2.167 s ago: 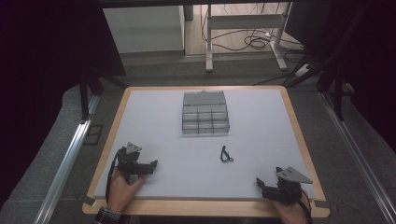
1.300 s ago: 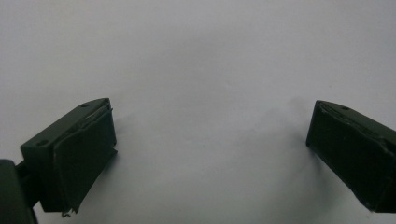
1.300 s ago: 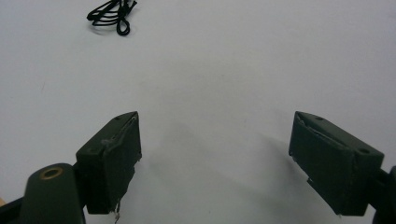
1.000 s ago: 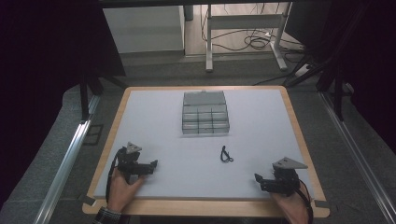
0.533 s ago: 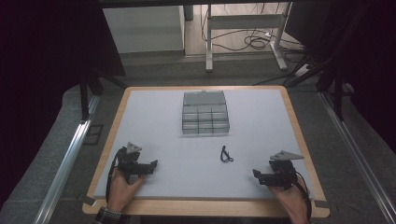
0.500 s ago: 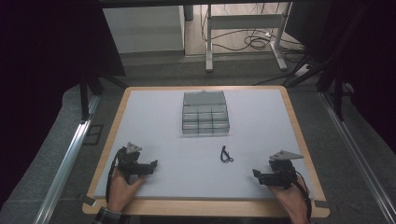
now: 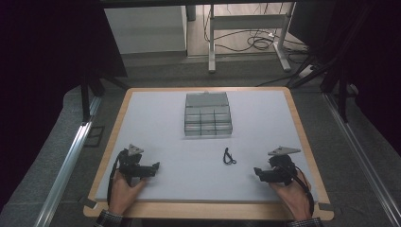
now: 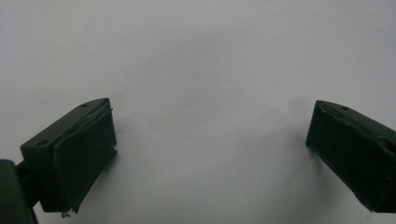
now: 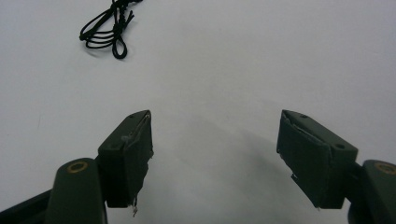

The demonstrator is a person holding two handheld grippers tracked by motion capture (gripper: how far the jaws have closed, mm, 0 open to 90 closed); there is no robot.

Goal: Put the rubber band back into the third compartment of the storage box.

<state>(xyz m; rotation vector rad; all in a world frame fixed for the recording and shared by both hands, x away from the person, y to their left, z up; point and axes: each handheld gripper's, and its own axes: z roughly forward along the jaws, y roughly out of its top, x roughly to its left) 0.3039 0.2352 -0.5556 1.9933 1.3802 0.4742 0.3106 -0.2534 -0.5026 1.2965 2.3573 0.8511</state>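
Note:
A small black looped cord (image 7: pixel 229 156) lies on the white table top (image 7: pixel 161 118), right of its middle. My right gripper (image 7: pixel 259 173) is near the front right edge, to the right of the cord and pointing left toward it. In the right gripper view the cord (image 9: pixel 108 28) lies ahead at the upper left. The right gripper (image 9: pixel 215 144) stands open with bare table between its jaws, which have just been closing a little. My left gripper (image 7: pixel 153 169) rests at the front left, and the left gripper (image 8: pixel 210 149) is wide open over bare table.
A clear plastic box (image 7: pixel 207 114) with several small compartments and an open lid stands at the back middle of the table. A wooden rim (image 7: pixel 208 210) frames the white top. A metal rail (image 7: pixel 66 165) runs along the floor on the left.
The right gripper has shifted a little leftward and away from the front edge, toward the cord. The left gripper and the cord have stayed where they were.

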